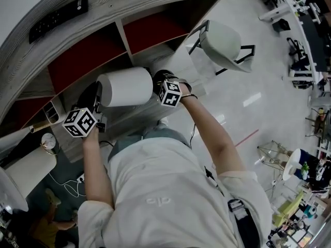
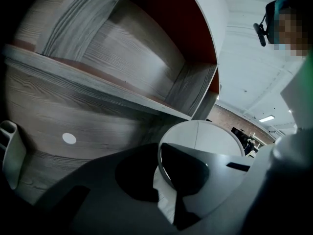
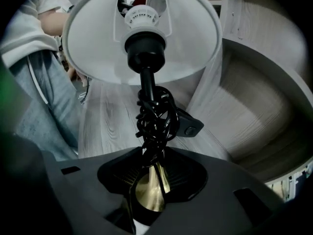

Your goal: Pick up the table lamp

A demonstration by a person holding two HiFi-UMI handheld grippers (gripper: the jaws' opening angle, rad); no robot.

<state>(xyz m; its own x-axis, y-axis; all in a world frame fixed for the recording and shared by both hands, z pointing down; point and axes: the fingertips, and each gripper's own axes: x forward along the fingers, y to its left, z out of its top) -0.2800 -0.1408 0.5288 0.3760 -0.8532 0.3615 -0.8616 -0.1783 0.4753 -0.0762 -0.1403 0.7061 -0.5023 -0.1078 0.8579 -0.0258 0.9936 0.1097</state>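
The table lamp lies on its side in front of the shelf, its white drum shade (image 1: 124, 87) between my two grippers. In the left gripper view the shade's rim (image 2: 195, 131) runs down between the jaws, and my left gripper (image 2: 164, 190) (image 1: 98, 103) is shut on it. In the right gripper view I look up the black stem (image 3: 146, 82) with its bundled black cord (image 3: 155, 116) into the shade (image 3: 186, 38). The lamp's brass foot (image 3: 149, 195) sits between the jaws of my right gripper (image 3: 149, 202) (image 1: 156, 84), with dark space beside it, so the pads look apart from it.
A curved grey wood shelf unit (image 1: 155, 4) with red back panels (image 1: 85, 58) stands behind the lamp. A white chair (image 1: 222, 43) is to the right on the pale floor. Another white shade (image 1: 28, 169), a small clock (image 1: 48, 141) and cables lie at the left.
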